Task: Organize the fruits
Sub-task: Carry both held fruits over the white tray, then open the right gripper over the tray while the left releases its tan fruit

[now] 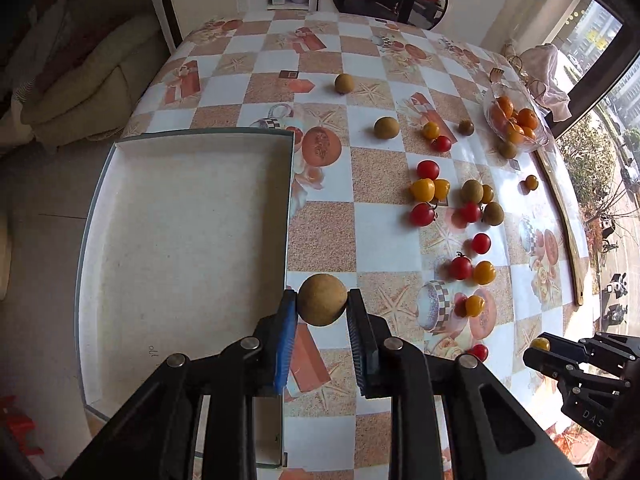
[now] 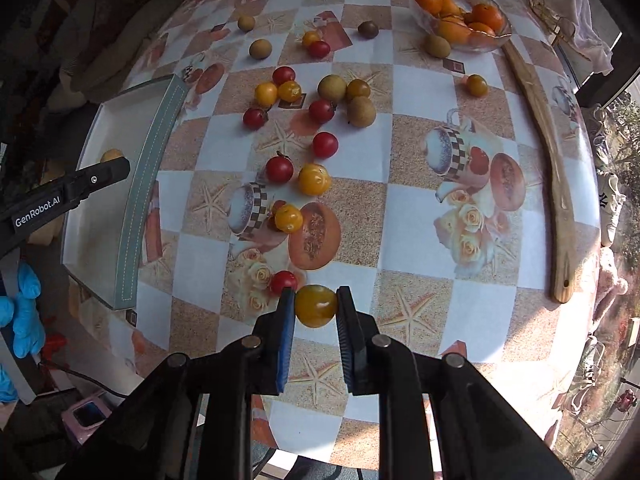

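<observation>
The left gripper (image 1: pixel 322 305) is clenched on a round tan-brown fruit (image 1: pixel 322 299) (a longan, by its look), pinched between a blue pad and a black ribbed pad, just right of the near corner of the shallow white tray (image 1: pixel 184 240). The tray, with its grey-green stitched rim, lies at the left edge of the table (image 1: pixel 320 240). In the right wrist view that gripper's arm reads "GenRobot.AI" in white letters.

The right gripper (image 2: pixel 315 307) grasps a yellow cherry tomato (image 2: pixel 315 306) between its pads, above the near part of the checked tablecloth (image 2: pixel 420 240), with a red cherry tomato (image 2: pixel 283 282) lying just left of its blue pad. In the left wrist view its black body shows "DAS" (the rest is cut off).

Loose red and yellow cherry tomatoes and more brown fruits lie scattered across the middle of the cloth. A clear glass bowl of oranges (image 2: pixel 460 12) stands far right, and a long wooden stick (image 2: pixel 548 168) runs along the right edge.
</observation>
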Motion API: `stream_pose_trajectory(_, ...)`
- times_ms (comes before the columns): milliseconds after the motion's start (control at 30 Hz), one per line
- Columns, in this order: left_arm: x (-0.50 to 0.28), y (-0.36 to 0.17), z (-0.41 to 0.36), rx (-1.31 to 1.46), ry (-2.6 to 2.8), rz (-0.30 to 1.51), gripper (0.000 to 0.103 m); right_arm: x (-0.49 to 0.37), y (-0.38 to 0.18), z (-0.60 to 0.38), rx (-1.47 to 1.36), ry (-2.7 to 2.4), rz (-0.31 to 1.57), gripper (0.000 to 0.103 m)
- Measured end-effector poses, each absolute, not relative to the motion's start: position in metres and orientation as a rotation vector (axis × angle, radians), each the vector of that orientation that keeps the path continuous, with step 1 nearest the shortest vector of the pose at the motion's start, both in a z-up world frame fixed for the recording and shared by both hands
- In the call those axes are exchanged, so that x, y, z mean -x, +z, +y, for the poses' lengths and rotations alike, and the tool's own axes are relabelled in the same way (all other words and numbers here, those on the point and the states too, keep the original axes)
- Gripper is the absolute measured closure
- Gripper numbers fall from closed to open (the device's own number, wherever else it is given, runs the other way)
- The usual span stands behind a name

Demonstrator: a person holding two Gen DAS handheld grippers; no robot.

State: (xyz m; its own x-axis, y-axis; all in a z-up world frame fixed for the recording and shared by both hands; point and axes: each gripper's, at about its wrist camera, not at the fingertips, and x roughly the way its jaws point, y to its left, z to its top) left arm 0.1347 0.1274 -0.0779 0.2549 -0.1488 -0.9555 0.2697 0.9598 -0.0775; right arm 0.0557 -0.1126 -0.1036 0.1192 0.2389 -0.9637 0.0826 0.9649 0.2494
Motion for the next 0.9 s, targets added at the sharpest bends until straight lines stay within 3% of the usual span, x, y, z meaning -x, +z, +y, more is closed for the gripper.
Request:
stream_pose_trajectory(400, -0.12, -0.123, 0.251, -0.078, 0.018, 1.364, 0.077, -0.11, -0.094, 0.014, -0.149, 0.425, 1.446, 0.081)
stream_pose_trajectory(900, -0.117, -0.151, 0.268, -0.095, 0.054, 1.358, 0.076, -0.163, -0.134, 0.115, -0.052, 0.514, 1.505, 0.079)
